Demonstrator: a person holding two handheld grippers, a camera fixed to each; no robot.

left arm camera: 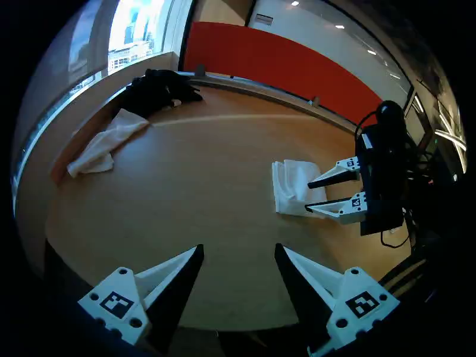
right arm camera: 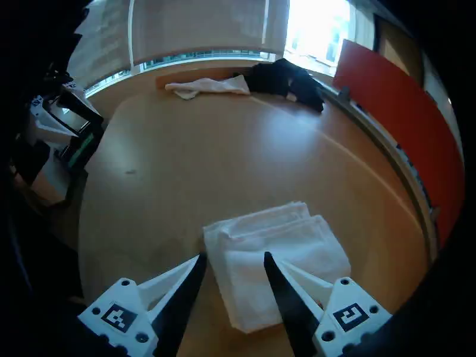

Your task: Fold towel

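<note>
left gripper view looks over a broad round wooden table (left arm camera: 208,178), backed by a long red panel (left arm camera: 279,62) and a bright window (left arm camera: 134,30). a black garment (left arm camera: 157,89) lies heaped at the table's far edge by the window, with a loose white cloth (left arm camera: 104,146) just beside it. well apart from both, the folded towel (left arm camera: 291,187) lies flat on the wood. the right gripper (left arm camera: 308,197) has its fingertips at the towel's edge, jaws spread wide, clamping nothing. right gripper view has one finger beside the towel's edge and one over the towel. the left gripper (left arm camera: 238,250) hovers over bare wood, wide open and empty.
</note>
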